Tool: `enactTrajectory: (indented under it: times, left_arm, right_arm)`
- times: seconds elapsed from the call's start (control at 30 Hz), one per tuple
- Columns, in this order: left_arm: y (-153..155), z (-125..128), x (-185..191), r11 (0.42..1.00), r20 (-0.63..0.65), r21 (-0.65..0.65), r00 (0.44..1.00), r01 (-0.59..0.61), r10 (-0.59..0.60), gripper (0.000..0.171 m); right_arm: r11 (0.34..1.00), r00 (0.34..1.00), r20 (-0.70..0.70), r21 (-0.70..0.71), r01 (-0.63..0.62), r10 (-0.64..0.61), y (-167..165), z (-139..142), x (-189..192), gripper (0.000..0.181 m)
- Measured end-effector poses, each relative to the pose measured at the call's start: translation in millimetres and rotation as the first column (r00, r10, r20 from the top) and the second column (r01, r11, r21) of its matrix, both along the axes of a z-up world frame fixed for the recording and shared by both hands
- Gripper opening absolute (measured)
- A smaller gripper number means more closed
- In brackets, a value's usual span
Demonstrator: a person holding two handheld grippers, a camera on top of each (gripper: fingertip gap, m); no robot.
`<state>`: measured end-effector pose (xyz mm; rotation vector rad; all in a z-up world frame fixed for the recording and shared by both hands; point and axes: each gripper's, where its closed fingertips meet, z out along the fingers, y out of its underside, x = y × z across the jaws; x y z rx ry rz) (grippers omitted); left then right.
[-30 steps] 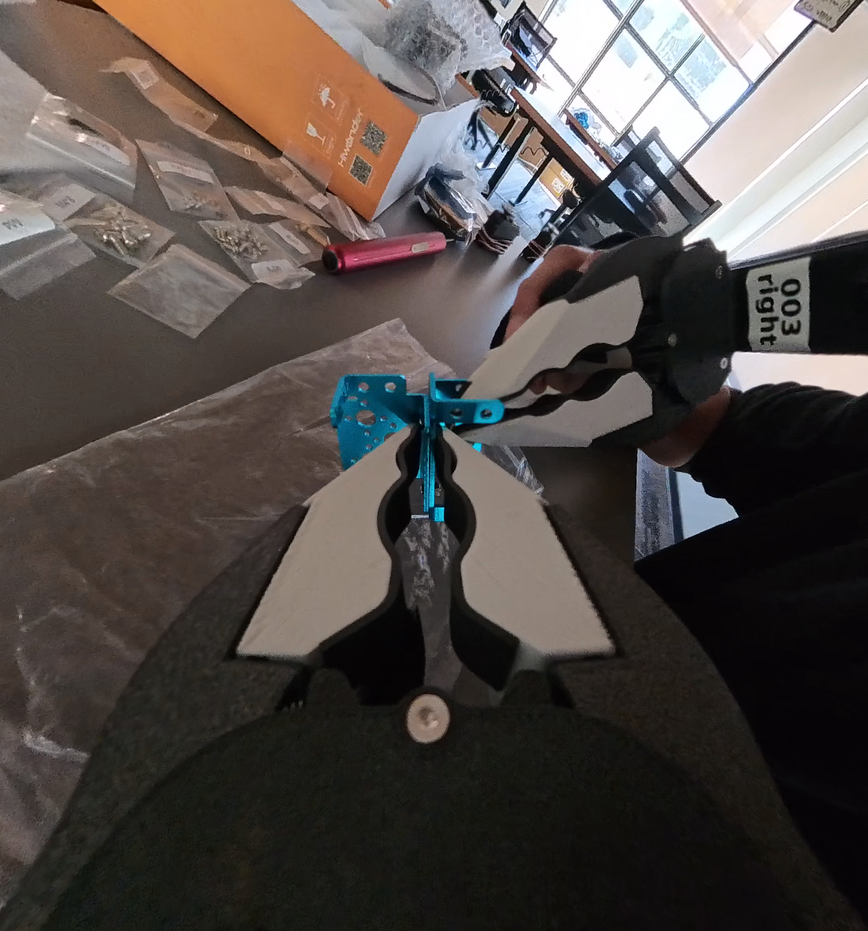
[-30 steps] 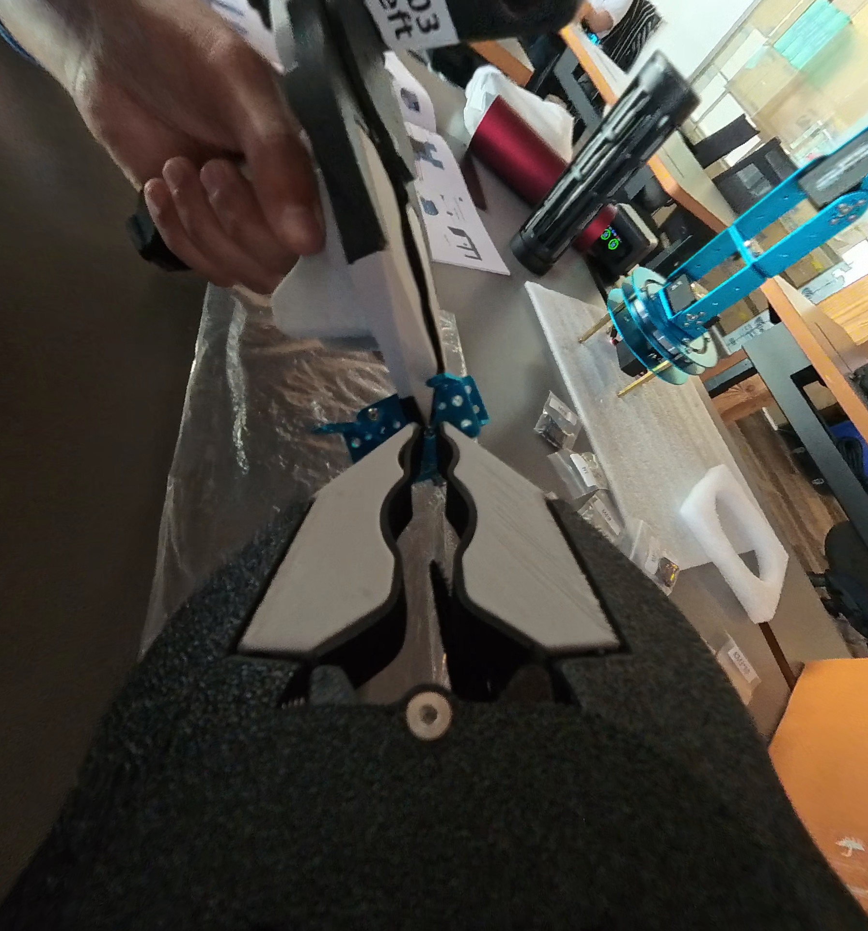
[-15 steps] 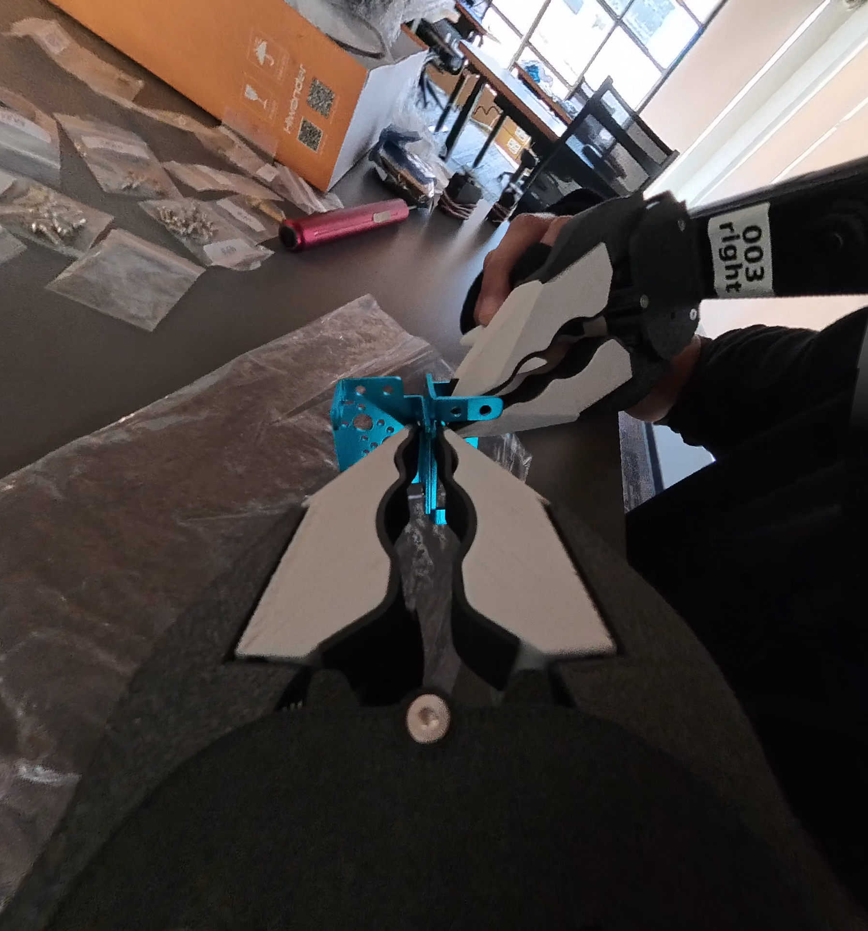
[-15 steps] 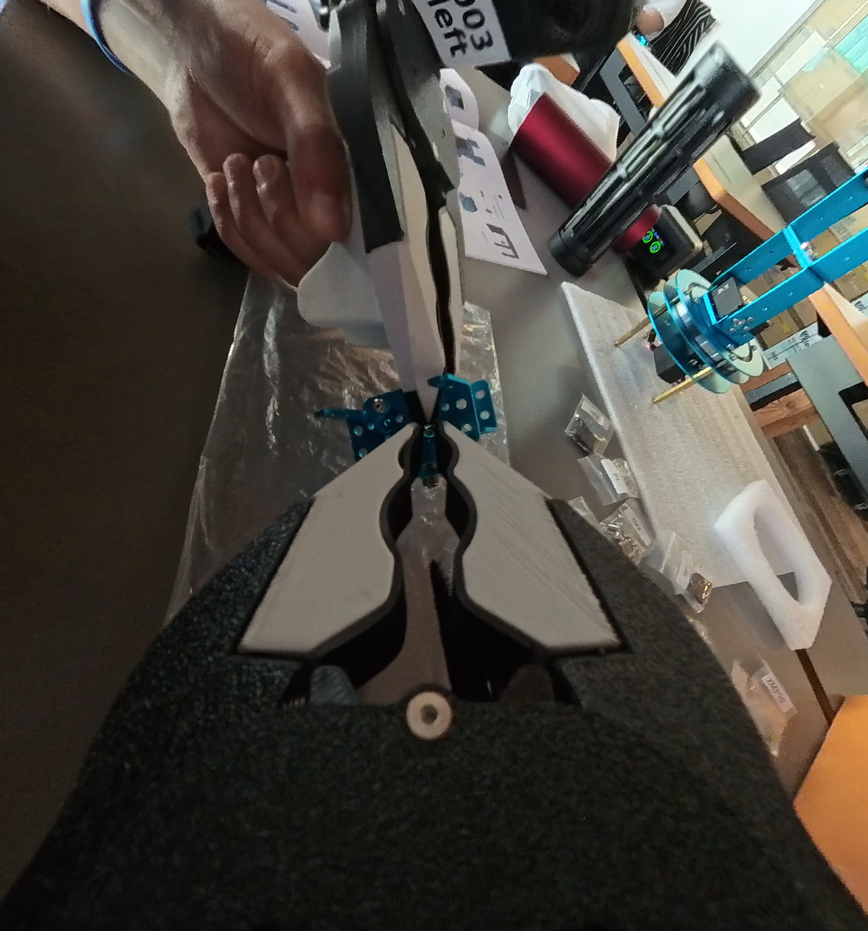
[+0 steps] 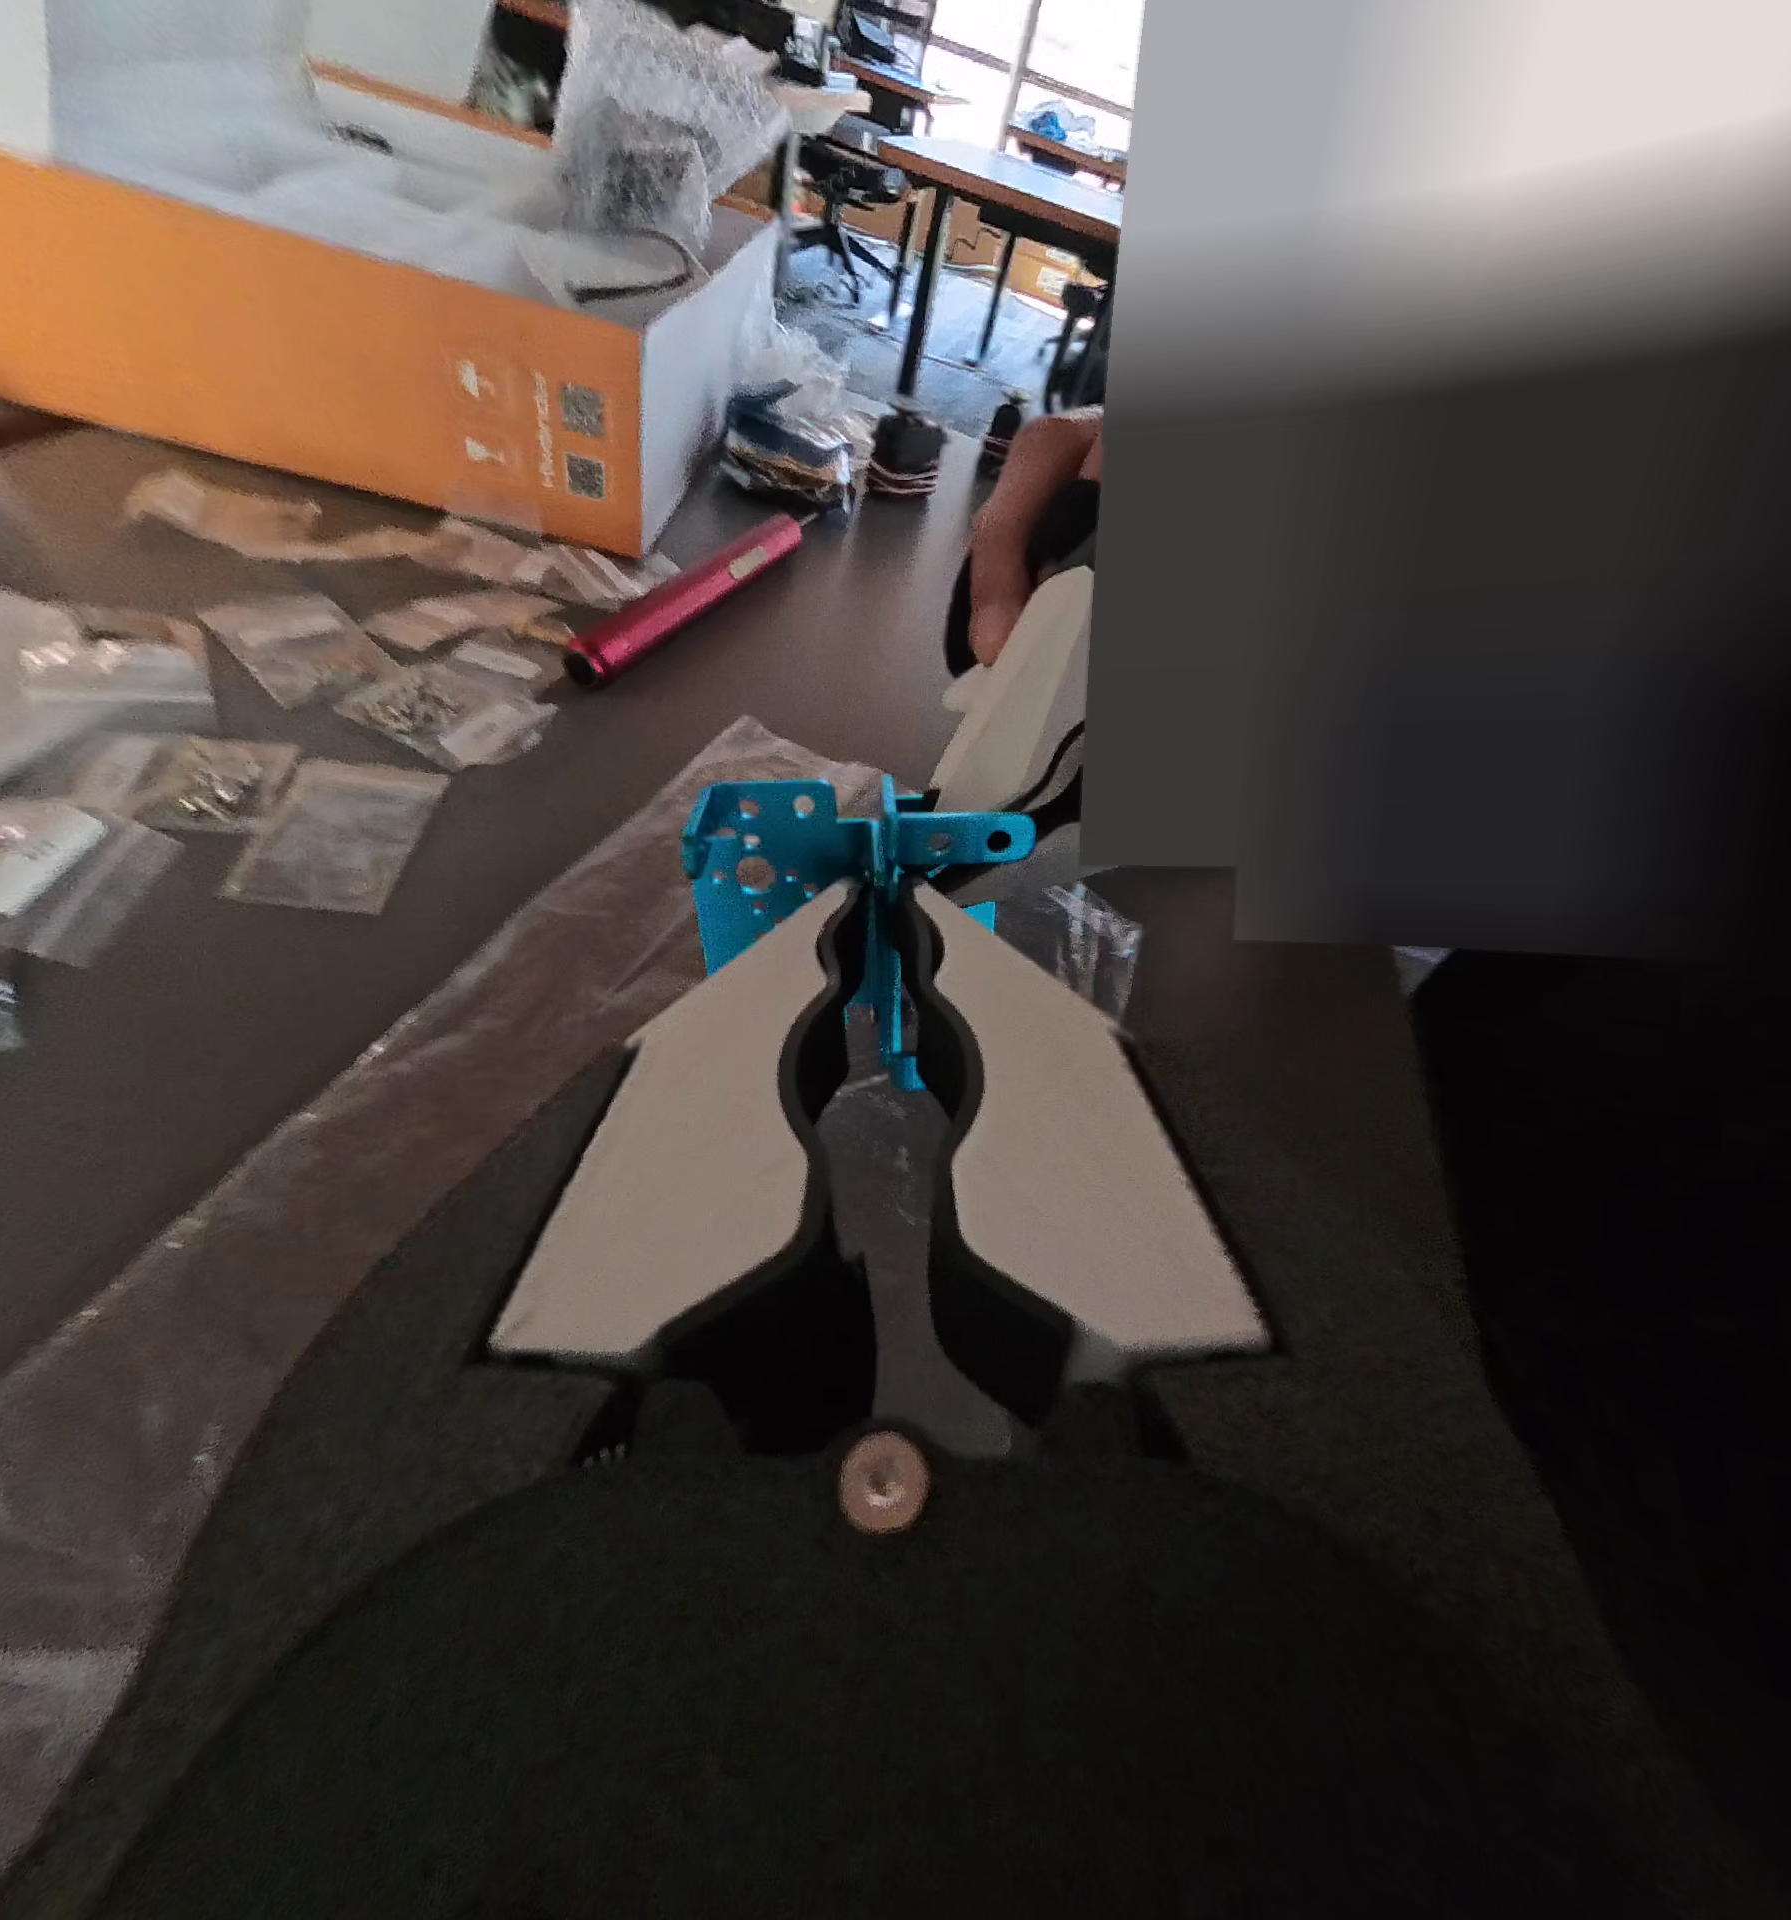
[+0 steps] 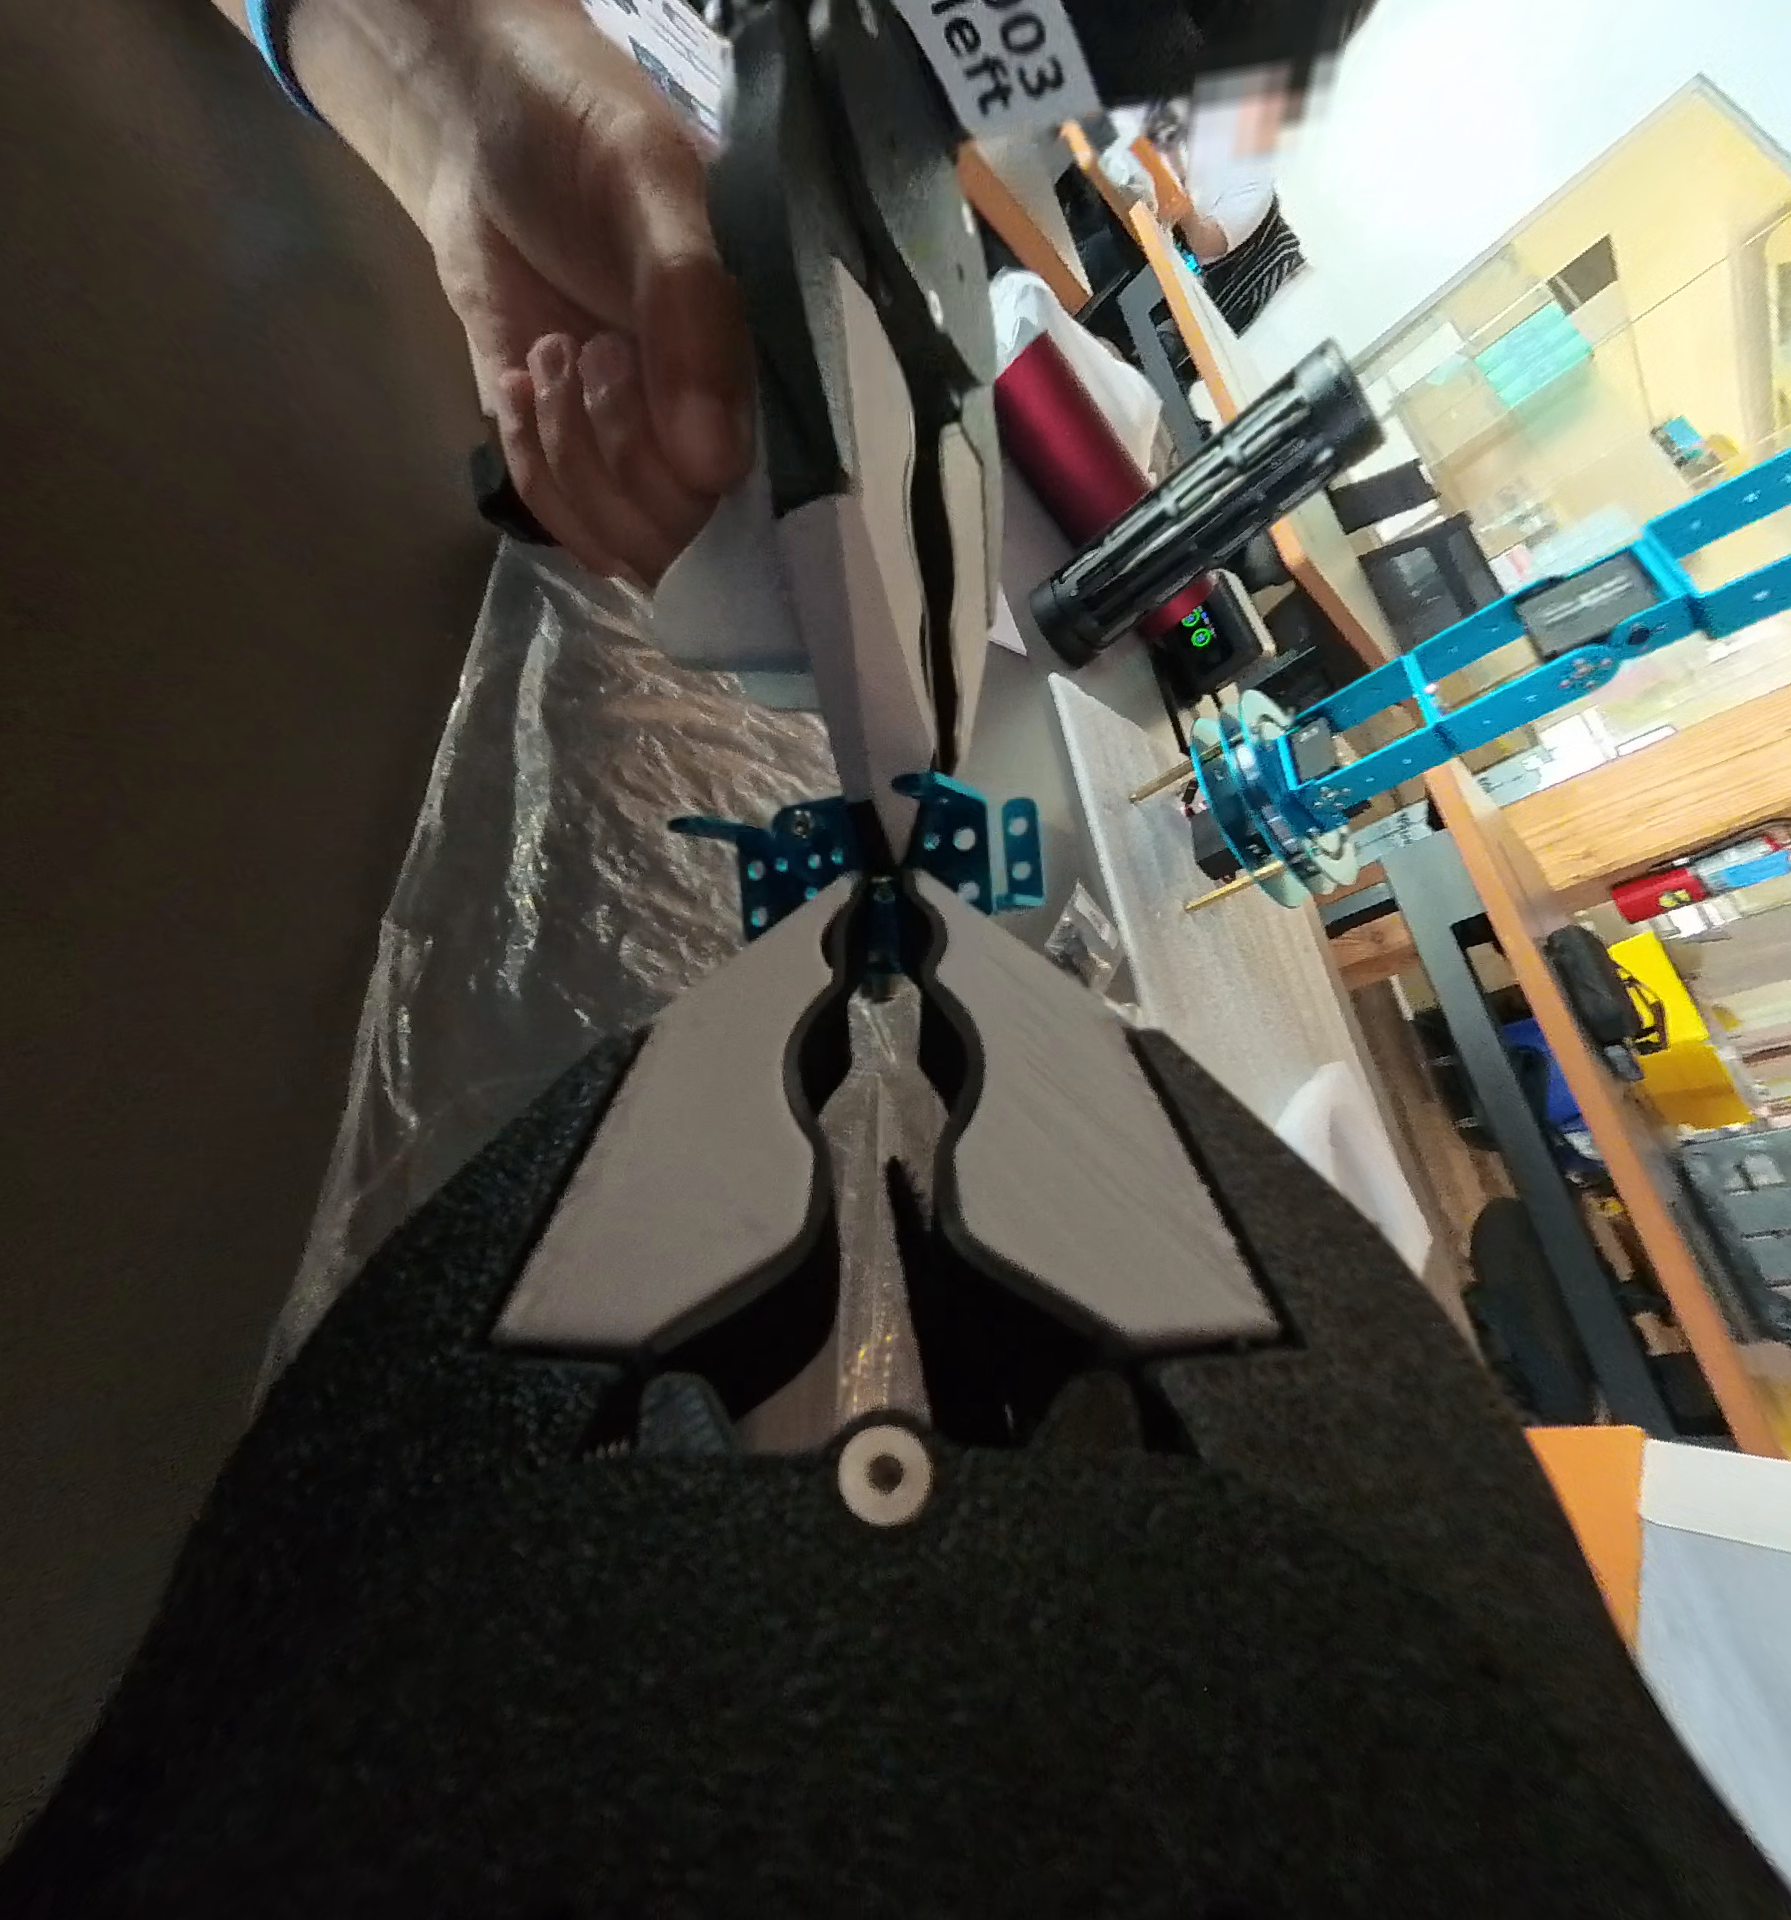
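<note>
A blue perforated metal bracket [image 5: 766, 862] hangs above a clear plastic bag [image 5: 371, 1164] on the dark table. My left gripper [image 5: 883, 894] is shut on one flange of it. My right gripper [image 6: 886, 883] is shut on another flange of the same bracket [image 6: 974, 847], meeting the left one at about a right angle. In the left wrist view the right gripper's white fingers [image 5: 1026, 686] come in from the right, partly behind a blurred patch. In the right wrist view the left gripper's fingers [image 6: 870, 582] come down from above, held by a hand [image 6: 579, 312].
An open orange box [image 5: 278, 343], several small bags of screws [image 5: 330, 842] and a red cylinder tool [image 5: 683, 603] lie beyond the bag. In the right wrist view a blue metal arm assembly [image 6: 1493, 675], a black cylinder [image 6: 1203, 509] and white foam [image 6: 1338, 1143] stand to the right. Less than 4 cm separates the two grippers' tips.
Both grippers have swung together with the bracket still held between them; the left view has tilted up toward the orange box, and the right view has rolled and come closer to the left hand.
</note>
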<state>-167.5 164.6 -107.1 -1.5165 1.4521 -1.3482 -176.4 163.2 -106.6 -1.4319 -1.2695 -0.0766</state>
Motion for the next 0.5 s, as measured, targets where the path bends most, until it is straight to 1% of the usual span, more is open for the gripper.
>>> enactTrajectory:
  times: [0.1,0.13,0.23,0.33,0.5]
  left_arm:
    - [0,7,1,0.99,0.032,0.132,0.999,-0.041,0.037,0.003]
    - [0,9,2,0.987,0.044,0.151,0.998,-0.056,0.05,0.004]
    - [-1,8,2,0.989,0.013,0.126,0.997,-0.075,0.074,0.004]
    - [-1,-2,1,0.991,-0.044,0.091,0.994,-0.094,0.099,0.004]
    - [5,-22,-2,0.988,-0.117,0.085,0.983,-0.129,0.138,0.004]
  right_arm:
    - [0.999,1.0,-0.007,0.043,0.014,-0.014,1,5,2,0.003]
    - [0.998,1.0,-0.014,0.054,0.019,-0.018,1,8,3,0.003]
    - [0.997,1.0,0.014,0.073,0.017,-0.018,-1,7,3,0.003]
    - [0.994,0.996,0.079,0.105,0.02,-0.028,1,-2,3,0.003]
    - [0.998,0.993,0.118,0.059,0.026,-0.033,6,-20,3,0.002]
